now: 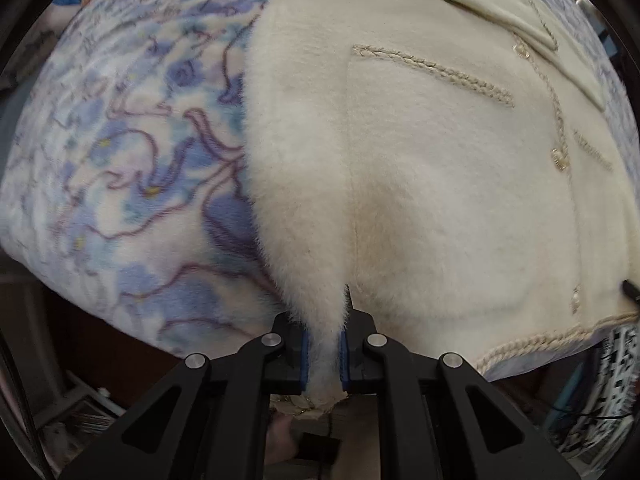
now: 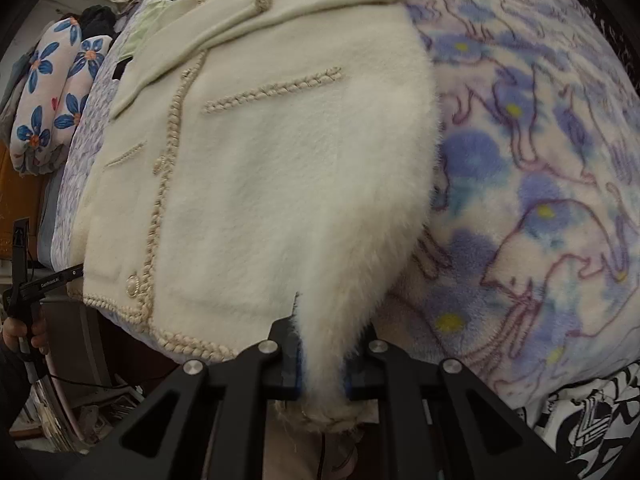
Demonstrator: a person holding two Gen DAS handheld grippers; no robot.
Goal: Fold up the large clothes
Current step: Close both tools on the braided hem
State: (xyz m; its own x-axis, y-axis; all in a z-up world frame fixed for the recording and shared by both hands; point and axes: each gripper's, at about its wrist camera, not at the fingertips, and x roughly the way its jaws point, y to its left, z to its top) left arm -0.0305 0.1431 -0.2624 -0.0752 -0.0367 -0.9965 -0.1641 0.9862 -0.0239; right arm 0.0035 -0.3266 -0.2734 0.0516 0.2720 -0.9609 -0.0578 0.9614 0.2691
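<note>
Pinching the fluffy hem, we hold the cream jacket (image 1: 400, 200) at both lower corners: left gripper (image 1: 324, 354) and right gripper (image 2: 322, 372) each clamp bunched fabric between their fingers; the garment lies front-up on the floral blanket (image 2: 540, 180) of the bed; next, we judge, comes lifting the hem toward the collar; no writing reads clearly.

One cream jacket (image 2: 280, 184) is lying on one flowered blanket (image 2: 540, 200). Two braided pocket trims (image 2: 272, 90) are showing on the jacket in the right wrist view, and two pearly buttons (image 2: 132, 285) are showing along its braided front edge. Two flowered pillows (image 2: 48, 92) are lying at the far left.
</note>
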